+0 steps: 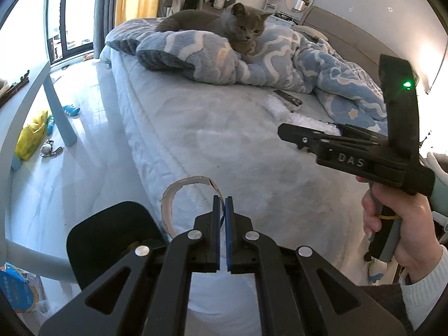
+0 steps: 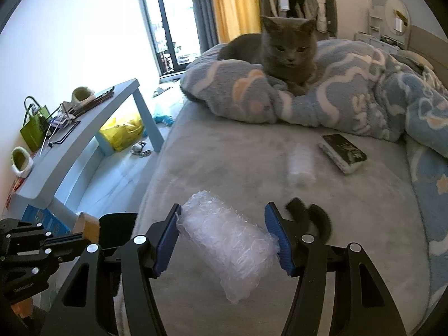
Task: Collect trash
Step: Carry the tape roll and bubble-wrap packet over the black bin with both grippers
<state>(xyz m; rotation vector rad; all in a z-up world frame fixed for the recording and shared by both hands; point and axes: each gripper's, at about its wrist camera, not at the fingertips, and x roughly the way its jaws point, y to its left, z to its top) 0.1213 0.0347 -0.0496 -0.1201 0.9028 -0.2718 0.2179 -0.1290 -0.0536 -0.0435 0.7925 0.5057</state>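
Observation:
My left gripper is shut on an empty cardboard tape ring, held above the near edge of the bed over a black bin. My right gripper is open, its jaws on either side of a roll of clear bubble wrap lying on the grey bed sheet. A white crumpled wad and a black curved piece lie further on. The right gripper also shows in the left wrist view, held in a hand.
A grey cat sits on a blue patterned duvet at the far side. A dark phone-like slab lies on the bed. A pale blue table with clutter stands left, a yellow bag on the floor beneath.

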